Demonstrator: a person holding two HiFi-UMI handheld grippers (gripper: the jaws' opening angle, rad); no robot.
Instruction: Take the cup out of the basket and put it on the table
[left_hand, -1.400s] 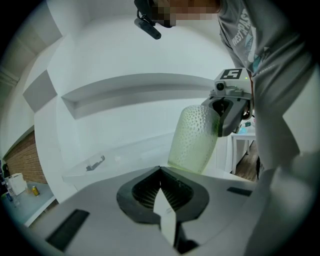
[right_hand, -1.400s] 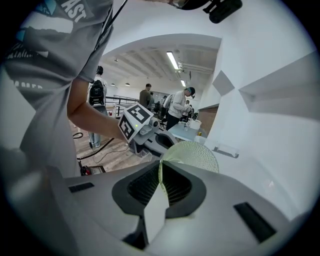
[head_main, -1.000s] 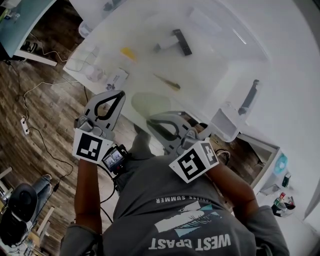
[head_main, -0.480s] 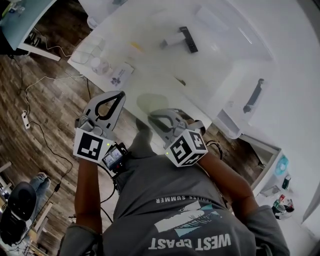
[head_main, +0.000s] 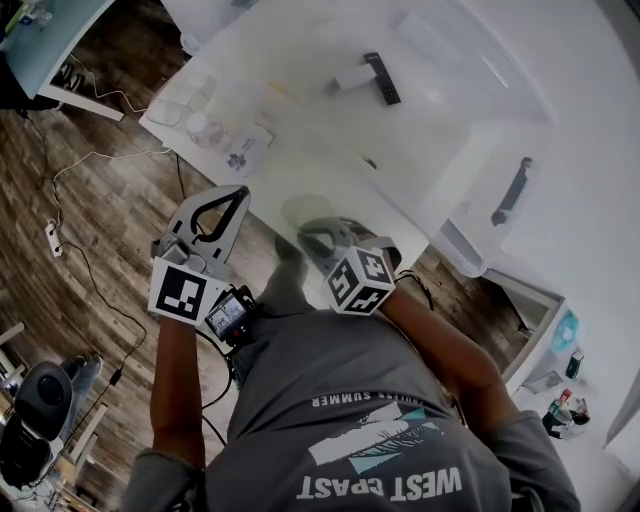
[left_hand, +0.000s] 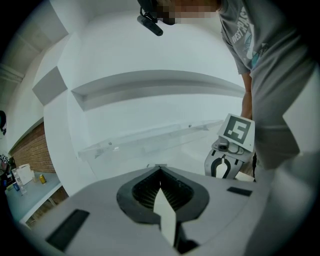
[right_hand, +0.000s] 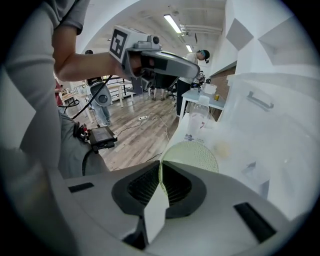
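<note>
Low at the near edge of the white counter (head_main: 330, 130), the right gripper (right_hand: 161, 172) was clamped on the rim of the pale green cup (right_hand: 192, 155). To its left, the left gripper (left_hand: 160, 167) hung empty, its jaws together.

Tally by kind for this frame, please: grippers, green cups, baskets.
grippers: 2 (left gripper, right gripper)
green cup: 1
basket: 1
total: 4
</note>
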